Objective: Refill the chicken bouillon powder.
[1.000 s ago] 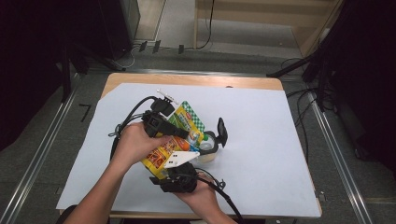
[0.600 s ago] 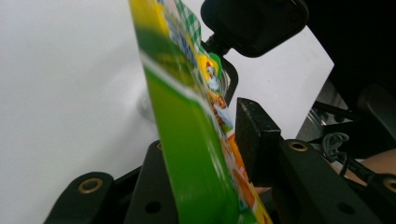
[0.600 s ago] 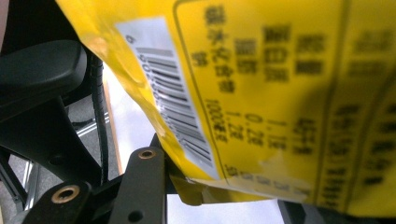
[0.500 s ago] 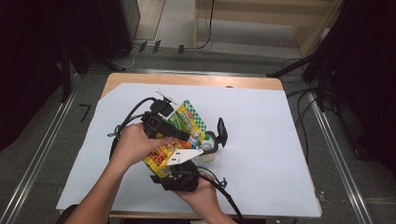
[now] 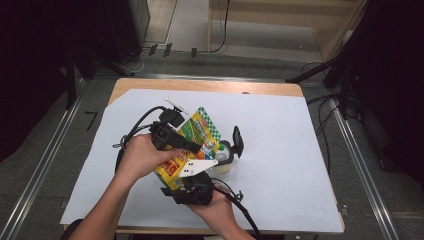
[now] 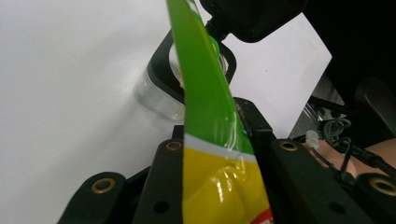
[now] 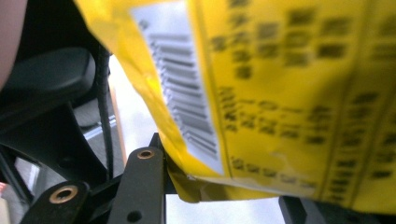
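I have the glossy yellow-and-green snack packet (image 5: 192,142) pinched between both tools above the white paper-covered surface (image 5: 300,150); my left tool (image 6: 212,154) is clamped on its green end, my right tool (image 7: 224,186) on the yellow barcode edge; since a second ago the packet has barely shifted, hanging over the small clear plastic cup (image 6: 159,93); I judge tearing or pouring comes next.

A yellow-and-green snack bag (image 5: 192,142) is held tilted above the table's white sheet, its green checked top pointing toward one o'clock, its yellow end toward seven. A barcode is seen on its yellow back. A clear plastic container (image 5: 222,161) sits just at its four o'clock.
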